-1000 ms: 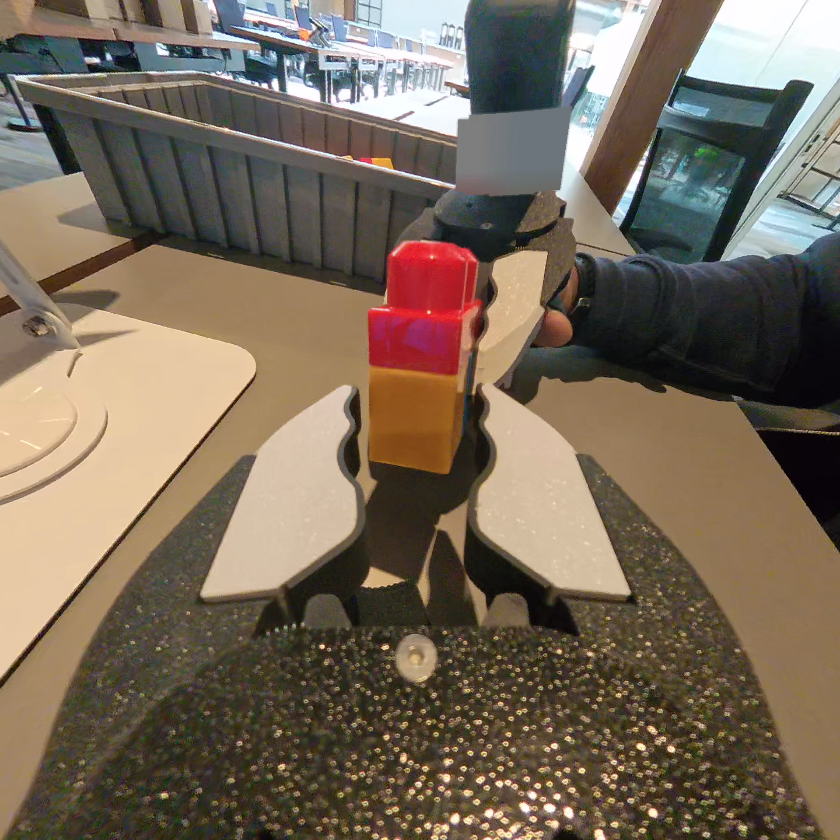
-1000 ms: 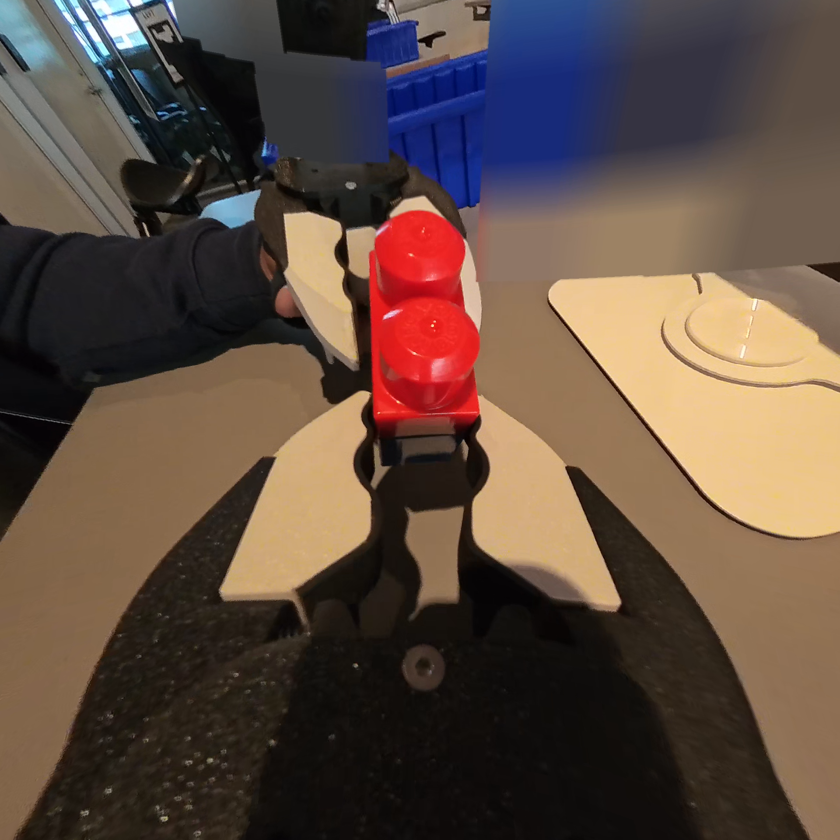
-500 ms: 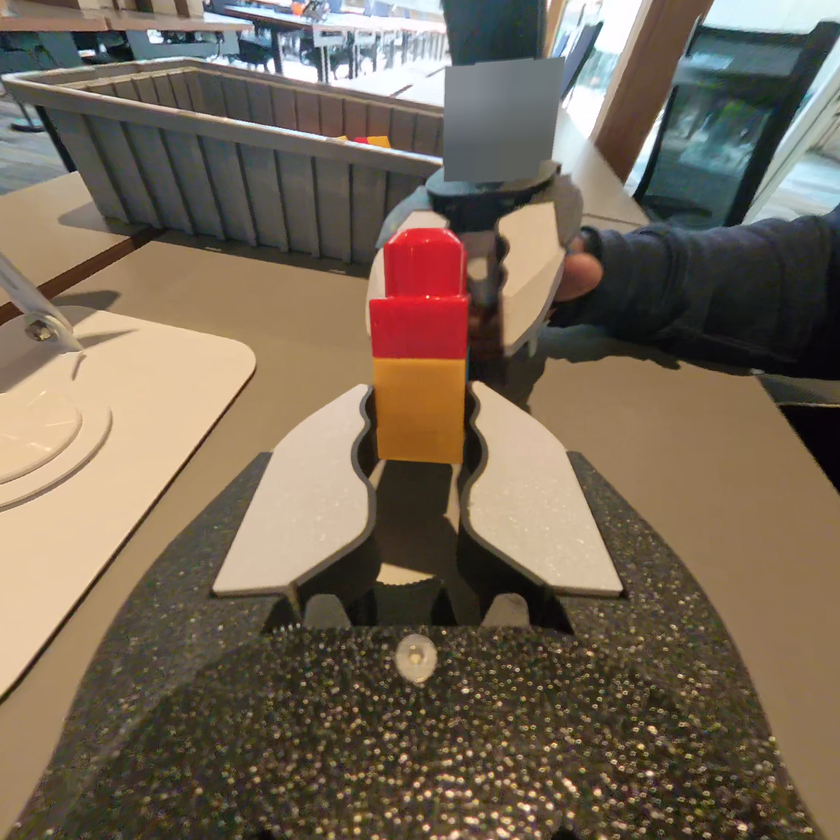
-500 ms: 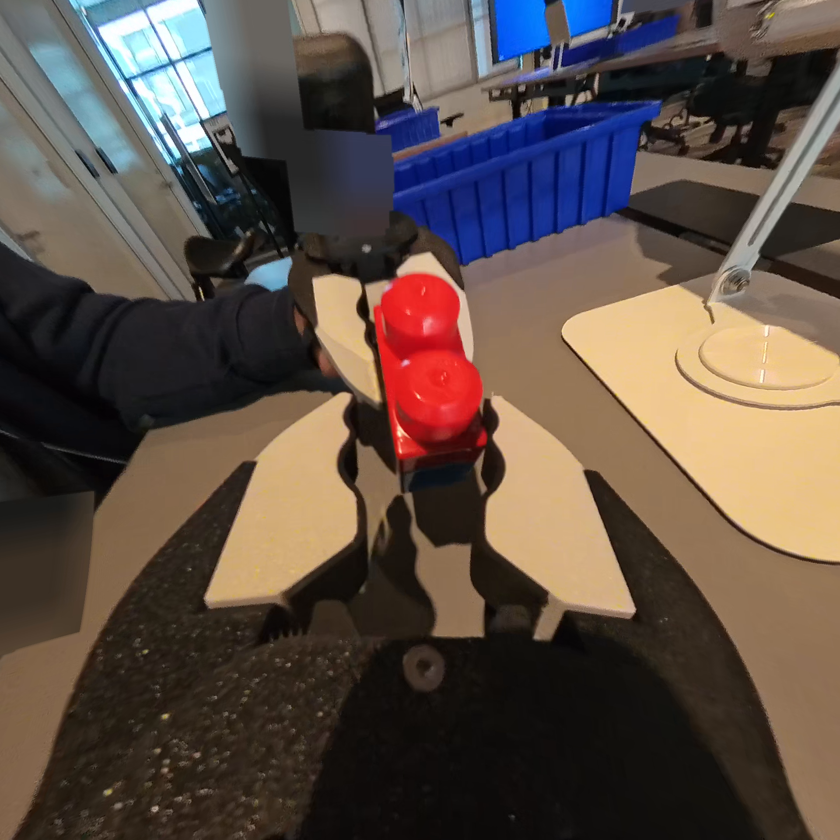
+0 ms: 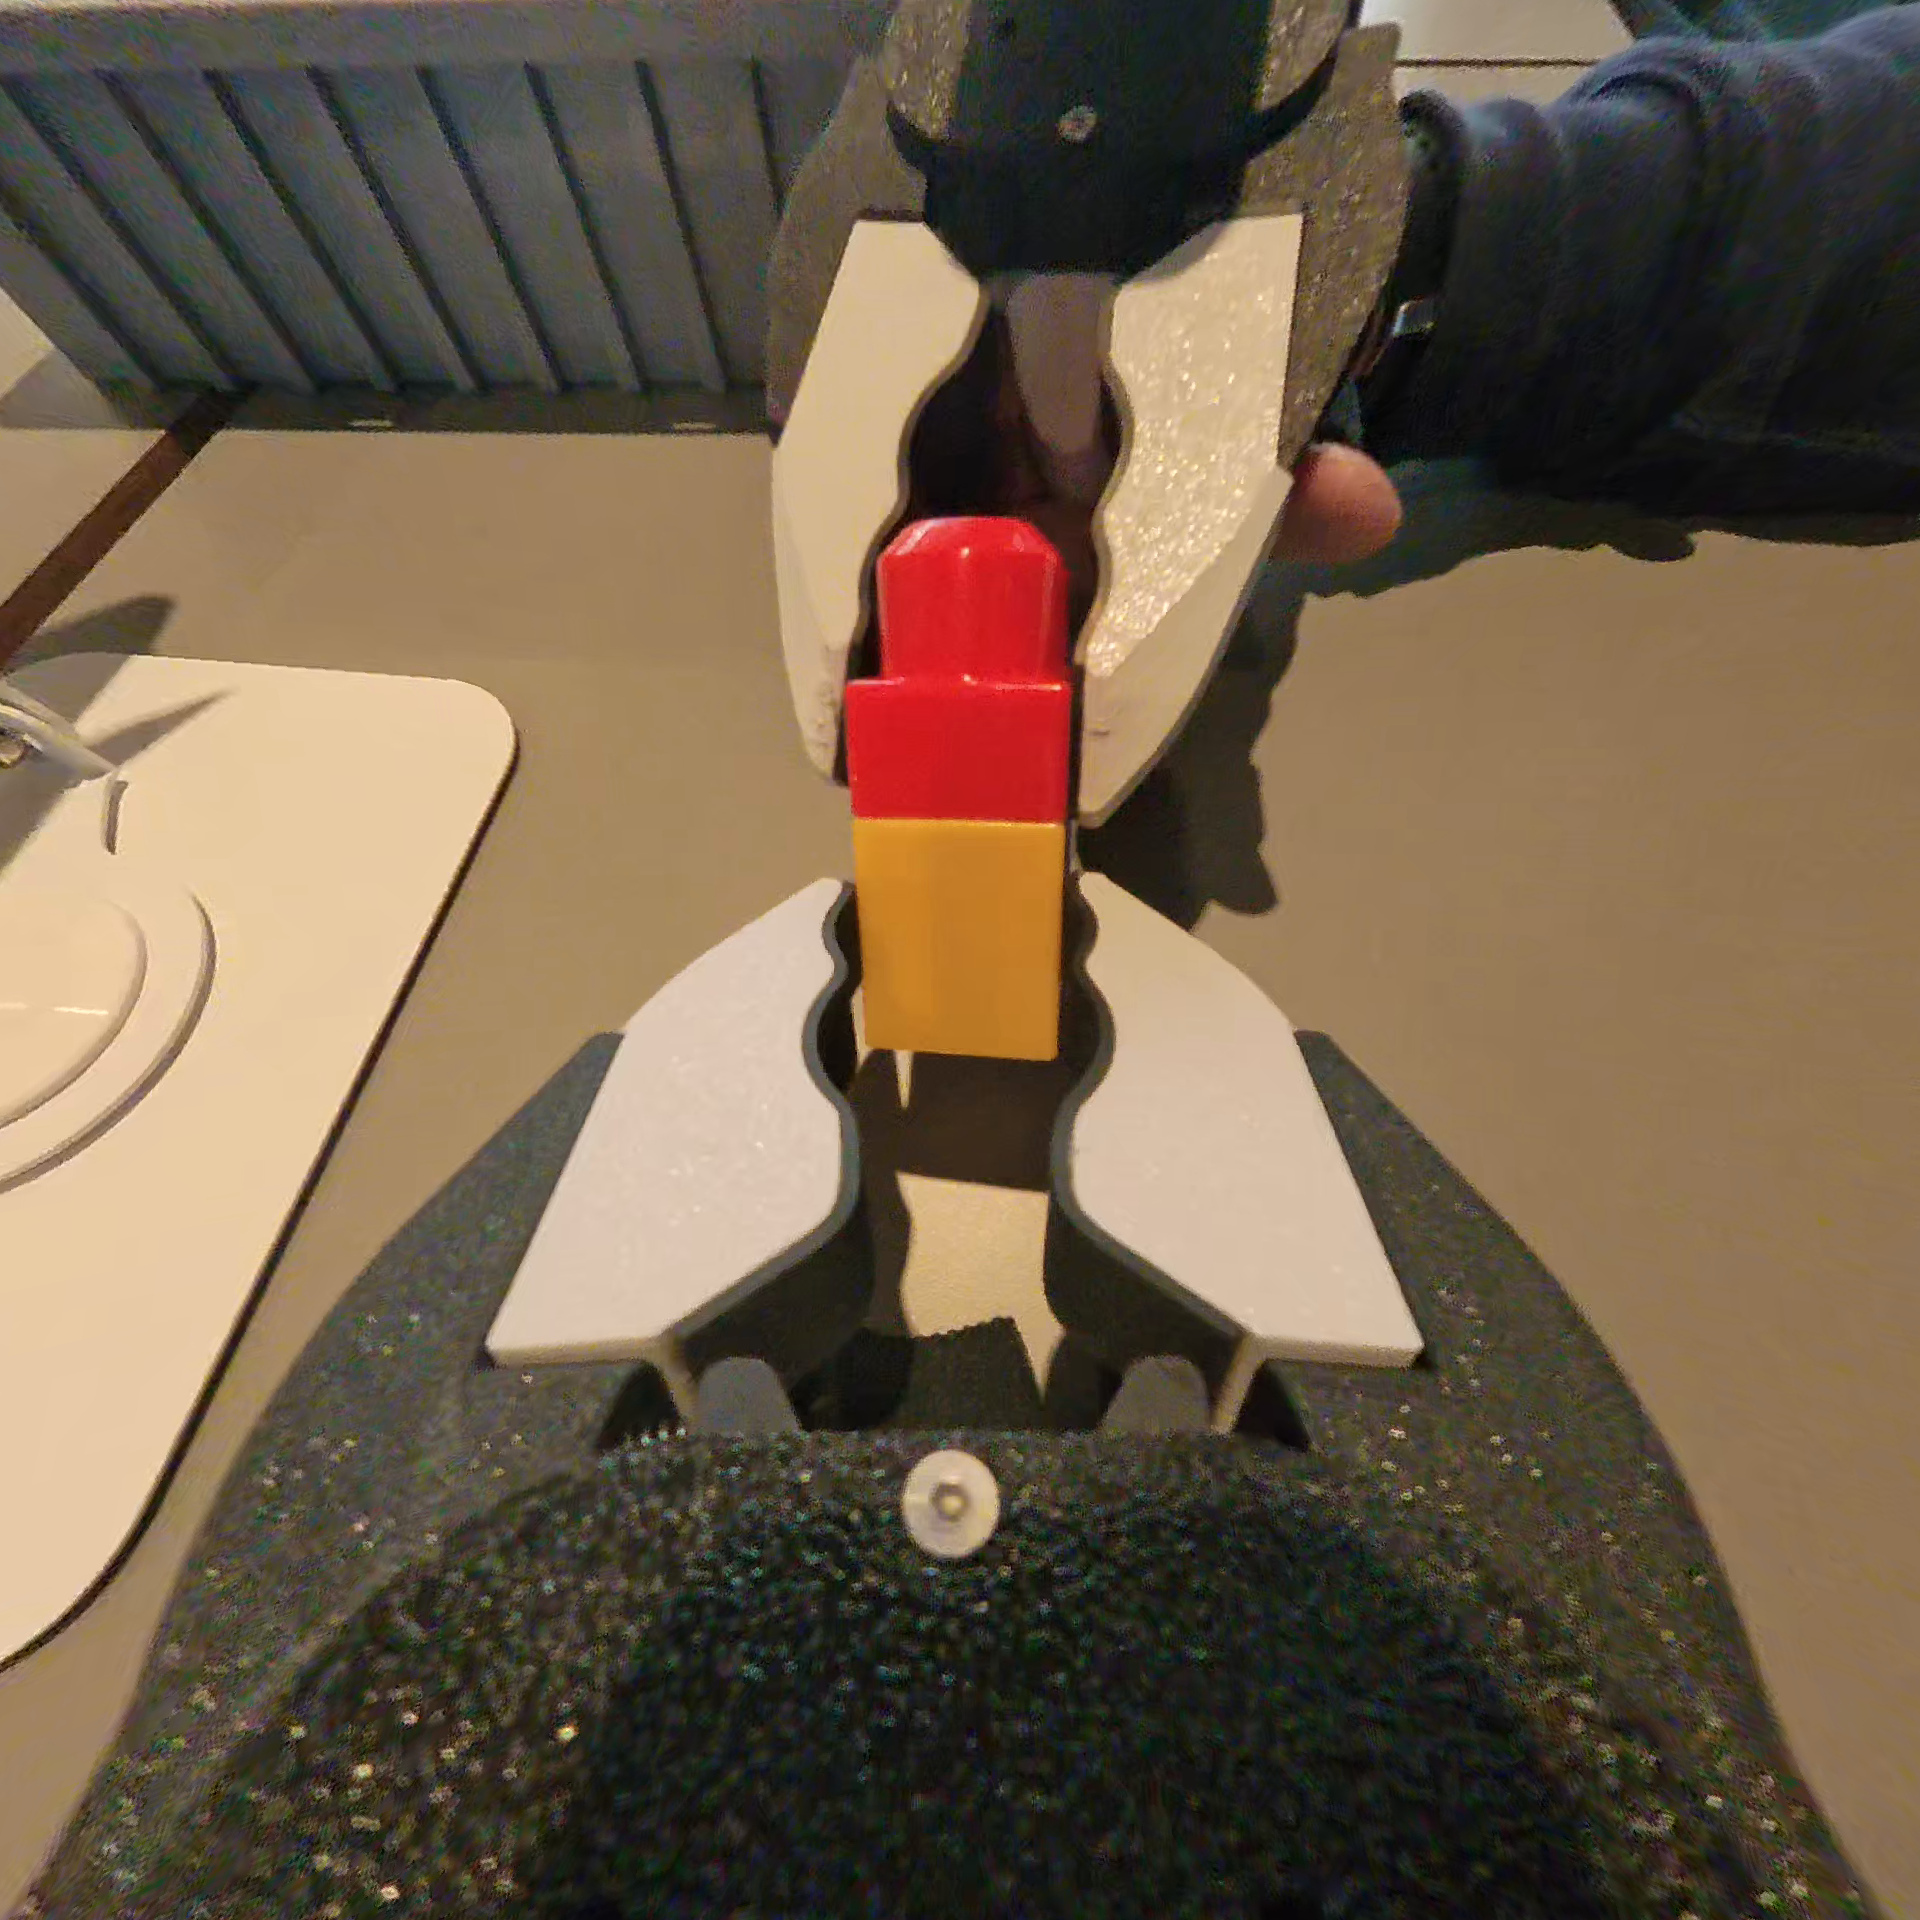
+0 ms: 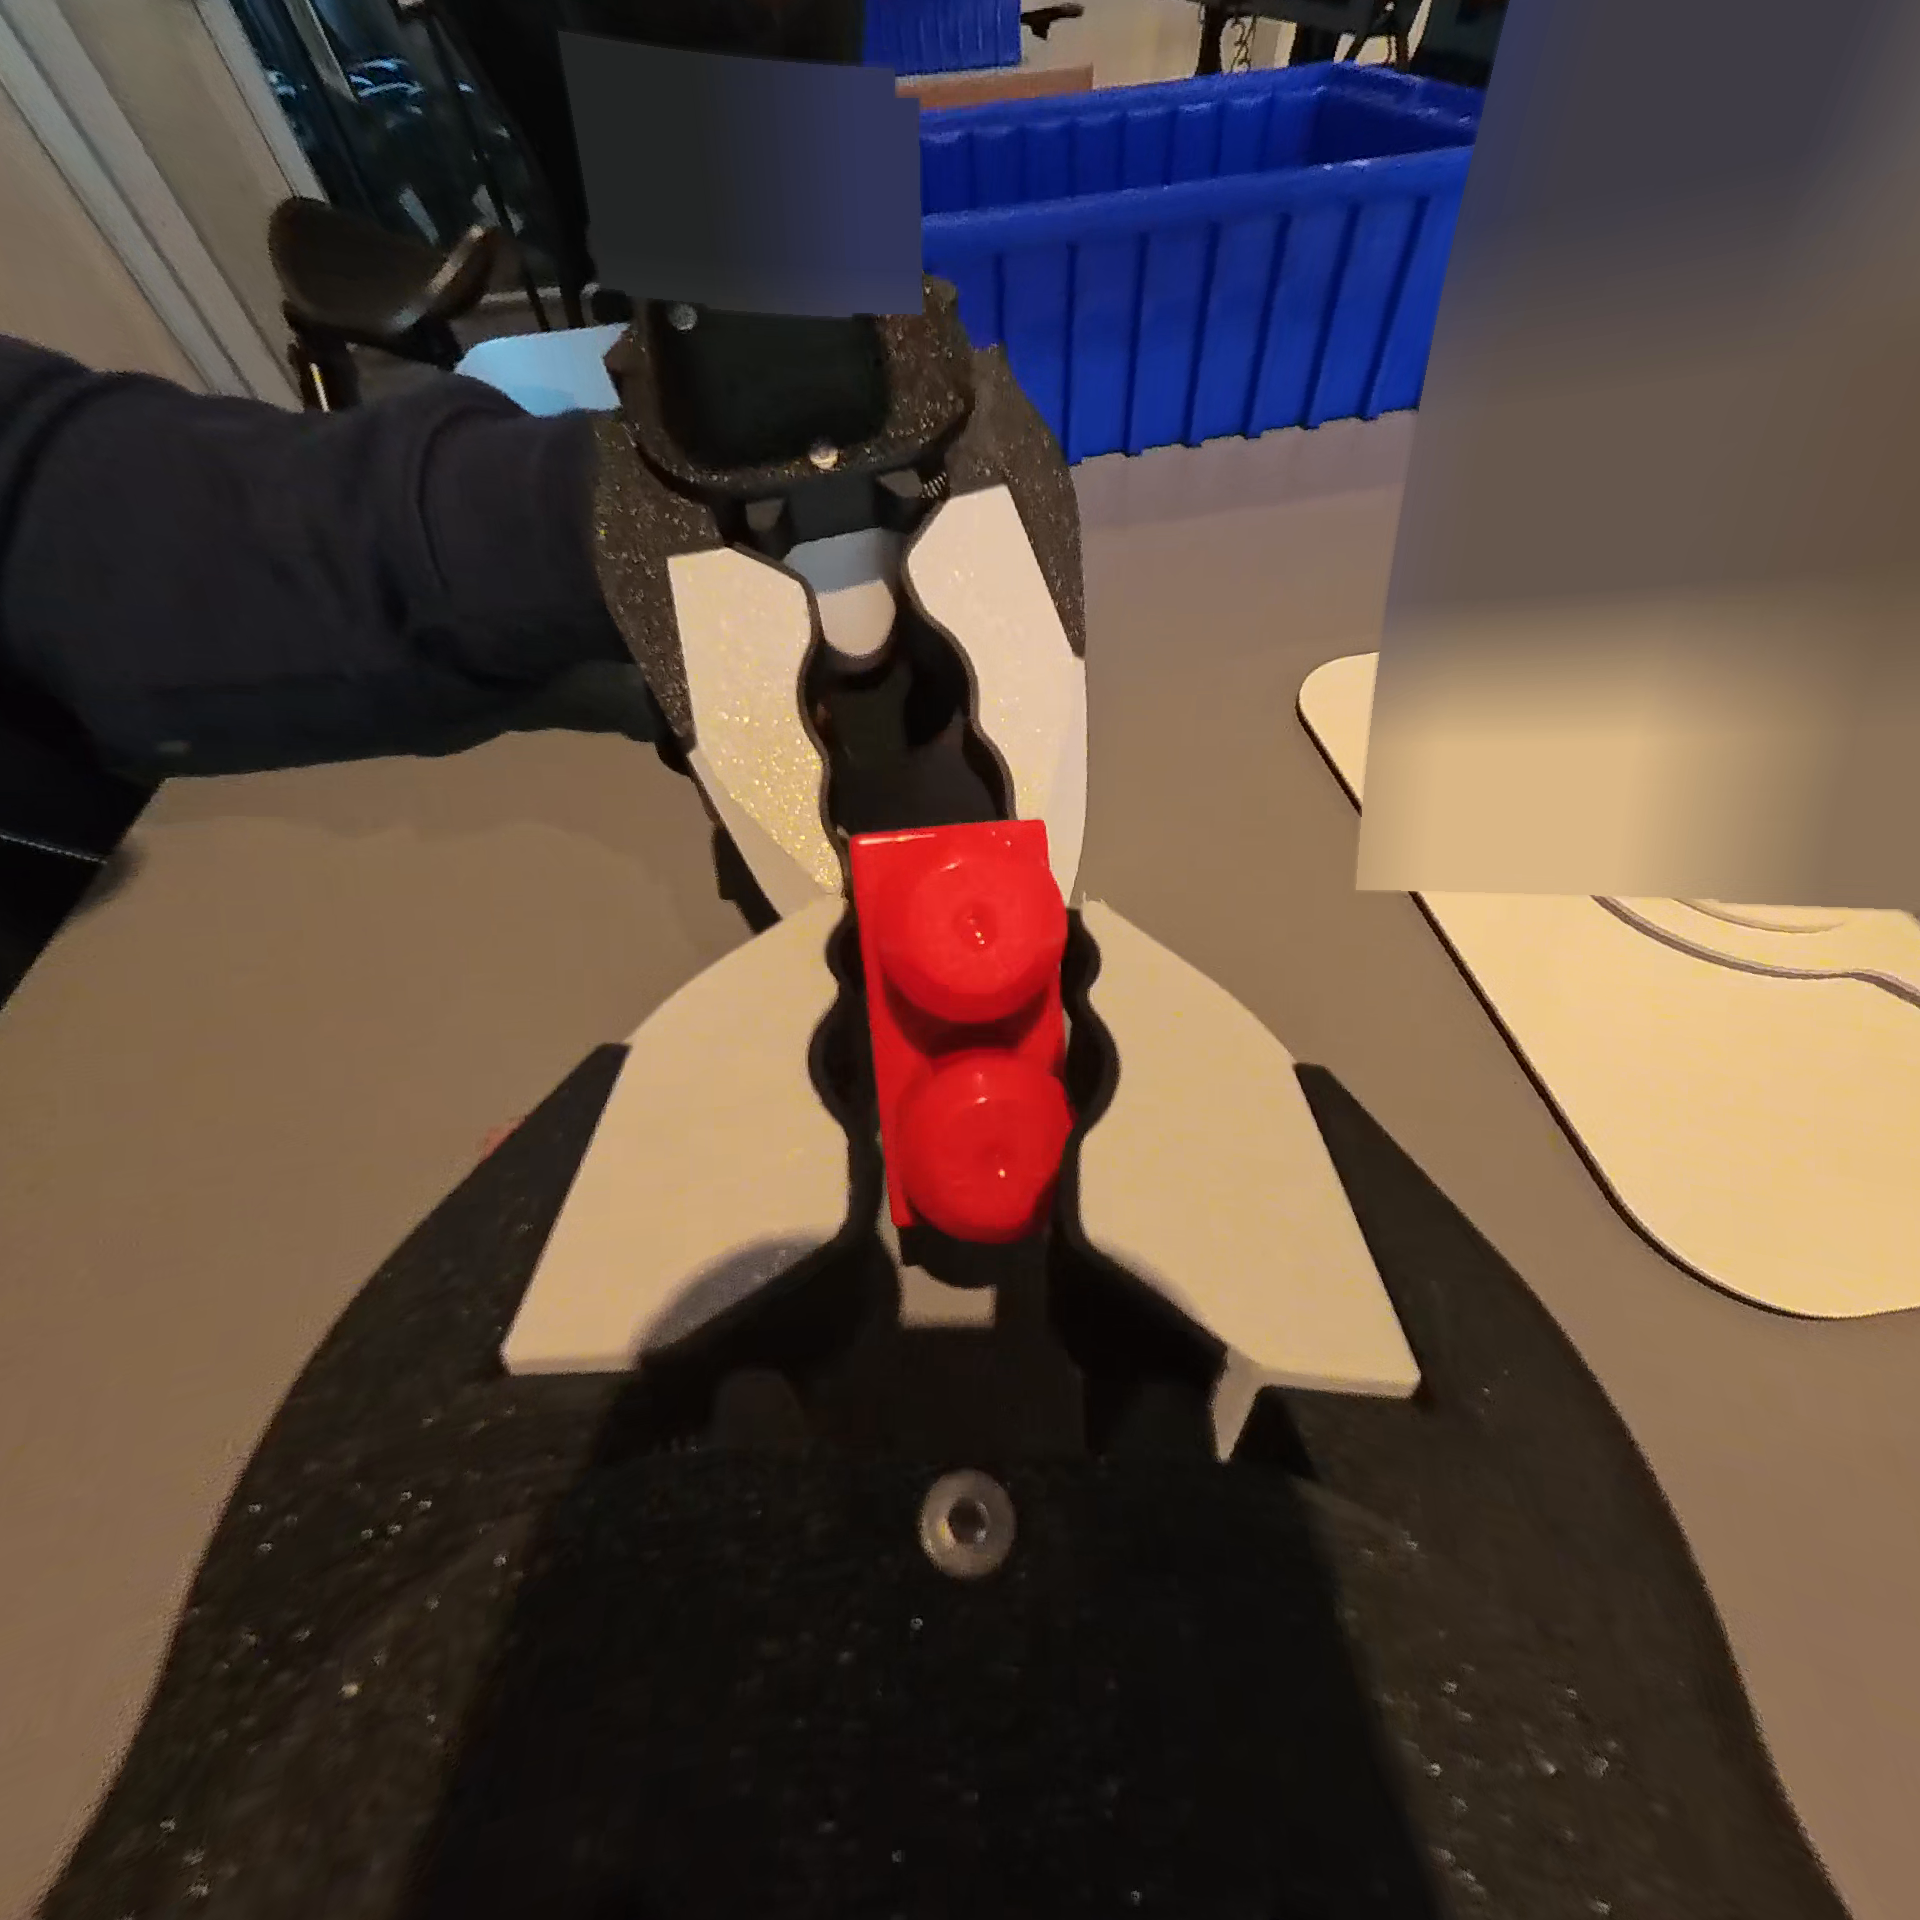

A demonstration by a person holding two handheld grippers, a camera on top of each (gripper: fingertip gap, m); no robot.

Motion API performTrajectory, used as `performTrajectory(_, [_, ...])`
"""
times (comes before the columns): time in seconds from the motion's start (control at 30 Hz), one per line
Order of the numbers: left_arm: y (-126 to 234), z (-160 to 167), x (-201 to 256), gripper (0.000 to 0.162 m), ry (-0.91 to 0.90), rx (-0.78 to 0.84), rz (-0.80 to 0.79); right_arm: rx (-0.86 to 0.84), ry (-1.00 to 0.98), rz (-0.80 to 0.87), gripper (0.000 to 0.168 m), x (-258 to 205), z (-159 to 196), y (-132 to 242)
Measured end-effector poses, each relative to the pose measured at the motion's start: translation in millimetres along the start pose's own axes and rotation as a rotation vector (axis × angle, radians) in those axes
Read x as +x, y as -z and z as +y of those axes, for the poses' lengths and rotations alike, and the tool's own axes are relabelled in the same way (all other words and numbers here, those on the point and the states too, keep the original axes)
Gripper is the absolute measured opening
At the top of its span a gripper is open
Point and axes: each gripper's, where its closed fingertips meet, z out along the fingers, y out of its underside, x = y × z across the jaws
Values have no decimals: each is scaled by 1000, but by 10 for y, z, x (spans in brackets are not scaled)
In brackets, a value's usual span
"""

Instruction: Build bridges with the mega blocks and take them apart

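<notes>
In the middle of the left wrist view, the left gripper (image 5: 961, 935) is clenched on the yellow block (image 5: 958, 935), its fingertips pressing the block's two side faces, while the red block (image 5: 961, 717) sits stacked directly on top. The right gripper (image 5: 961, 717) reaches in from the top of the frame and grasps that red block by its sides. Opposed grips on two joined blocks look like a pull-apart of the stack, one tool anchoring the lower piece so the upper can be worked free; that is a judgement. In the right wrist view the red block (image 6: 961, 1029) lies centre frame between the closed fingers, its two studs facing the camera. The stack appears lifted off the grey table (image 5: 1558, 935). A white lamp base (image 5: 260, 935) lies at the left edge, a grey ribbed bin (image 5: 416, 229) at upper left, a blue bin (image 6: 1195, 260) along the top of the right view. Nothing blocks the blocks' separation.
</notes>
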Motion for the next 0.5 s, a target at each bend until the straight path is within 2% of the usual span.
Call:
performTrajectory(0.3, [36, -34, -81, 37, 47, 42, -24, 43, -161, -12, 36, 94, -51, -13])
performTrajectory(0.5, [30, -4, -149, 36, -17, -8, -107, 41, -209, -3, 36, 146, -22, -18])
